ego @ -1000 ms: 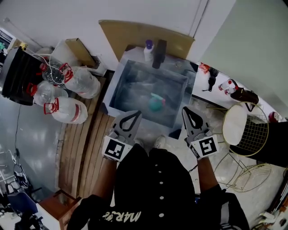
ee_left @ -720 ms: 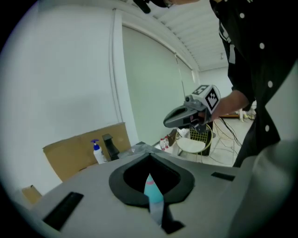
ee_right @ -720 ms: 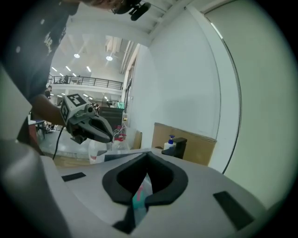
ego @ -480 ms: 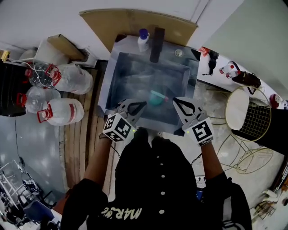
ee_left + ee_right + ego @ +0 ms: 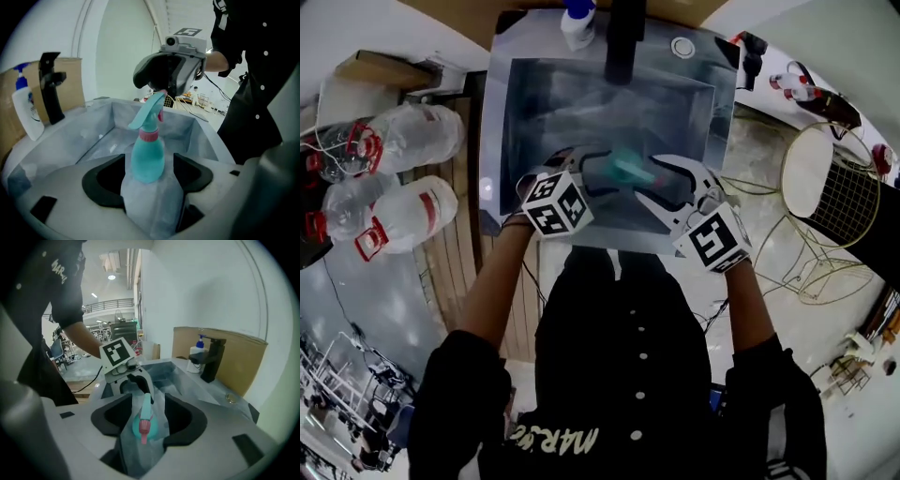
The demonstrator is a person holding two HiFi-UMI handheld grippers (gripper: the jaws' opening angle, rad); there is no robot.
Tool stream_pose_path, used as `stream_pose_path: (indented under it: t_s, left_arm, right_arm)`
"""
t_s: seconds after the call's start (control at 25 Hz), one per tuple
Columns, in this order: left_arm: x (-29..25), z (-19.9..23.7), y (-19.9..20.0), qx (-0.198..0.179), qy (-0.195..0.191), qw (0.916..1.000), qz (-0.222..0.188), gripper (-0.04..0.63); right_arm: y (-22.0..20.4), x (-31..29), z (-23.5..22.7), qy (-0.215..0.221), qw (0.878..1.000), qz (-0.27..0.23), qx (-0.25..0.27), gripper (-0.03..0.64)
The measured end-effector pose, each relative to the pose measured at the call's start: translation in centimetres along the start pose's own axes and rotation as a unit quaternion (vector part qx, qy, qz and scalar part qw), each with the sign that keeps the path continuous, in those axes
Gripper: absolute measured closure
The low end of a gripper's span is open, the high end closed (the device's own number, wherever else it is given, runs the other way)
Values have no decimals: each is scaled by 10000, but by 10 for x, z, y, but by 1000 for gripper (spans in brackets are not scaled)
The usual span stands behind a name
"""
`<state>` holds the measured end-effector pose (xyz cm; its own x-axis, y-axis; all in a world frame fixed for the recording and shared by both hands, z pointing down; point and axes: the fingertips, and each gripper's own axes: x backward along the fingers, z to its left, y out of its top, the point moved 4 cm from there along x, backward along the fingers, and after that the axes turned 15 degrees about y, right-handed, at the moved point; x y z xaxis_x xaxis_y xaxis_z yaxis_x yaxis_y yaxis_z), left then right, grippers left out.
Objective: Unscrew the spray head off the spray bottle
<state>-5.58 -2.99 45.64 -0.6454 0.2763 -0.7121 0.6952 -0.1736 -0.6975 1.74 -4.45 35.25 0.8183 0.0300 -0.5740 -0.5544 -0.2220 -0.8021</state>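
Observation:
A teal spray bottle (image 5: 623, 169) with a pink collar lies in the steel sink (image 5: 502, 112), base toward my left gripper, spray head toward my right. The left gripper (image 5: 592, 169) has its jaws opening around the bottle's body (image 5: 147, 157), with small gaps at both pads. My right gripper (image 5: 652, 183) faces it from the other side. Its jaws are opening too, and the spray head (image 5: 143, 425) lies between them untouched. Each gripper view shows the other gripper: the right one (image 5: 168, 75), the left one (image 5: 133, 378).
A black faucet (image 5: 623, 33) and a white soap dispenser (image 5: 578, 19) stand at the sink's back edge. Large water jugs (image 5: 403, 141) lie on the floor to the left. A wire stool (image 5: 825, 178) stands to the right.
Both grippers have moved forward from the sink's near edge to either end of the bottle. Their jaws, shut before, now stand apart.

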Motion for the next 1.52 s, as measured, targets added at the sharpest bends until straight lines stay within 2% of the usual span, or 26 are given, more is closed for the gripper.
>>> stream_pose_path:
  t_s: [0.28, 0.48, 0.76, 0.88, 1.04, 1.24, 1.32, 1.52]
  left_arm:
    - [-54, 5, -15, -128, -461, 9988, -110, 241]
    - [-68, 6, -19, -272, -481, 9979, -330, 242]
    - [-69, 7, -23, -560, -523, 9950, -645, 245]
    - [-70, 8, -23, -495, -582, 9948, -679, 247]
    - [-71, 12, -23, -394, -573, 9949, -735, 252]
    - [-69, 11, -28, -596, -573, 9936, -769, 279]
    - [-69, 14, -27, -561, -460, 9947, -732, 276]
    - [-83, 9, -24, -603, -87, 9968, -521, 230]
  right_arm:
    - [-31, -42, -21, 184, 9993, 329, 12, 395]
    - [-36, -50, -25, 310, 9990, 283, 133, 476]
    - [-37, -54, -23, 734, 9961, 223, 444, 482]
    - [-37, -54, -26, 1008, 9928, 244, 594, 483]
    - [-37, -51, -34, 1614, 9818, 331, 939, 483]
    - [-43, -48, -32, 2417, 9556, 332, 1654, 483]
    - [-41, -48, -36, 2441, 9553, 261, 1648, 485]
    - [-36, -52, -35, 2181, 9656, -8, 1418, 485]
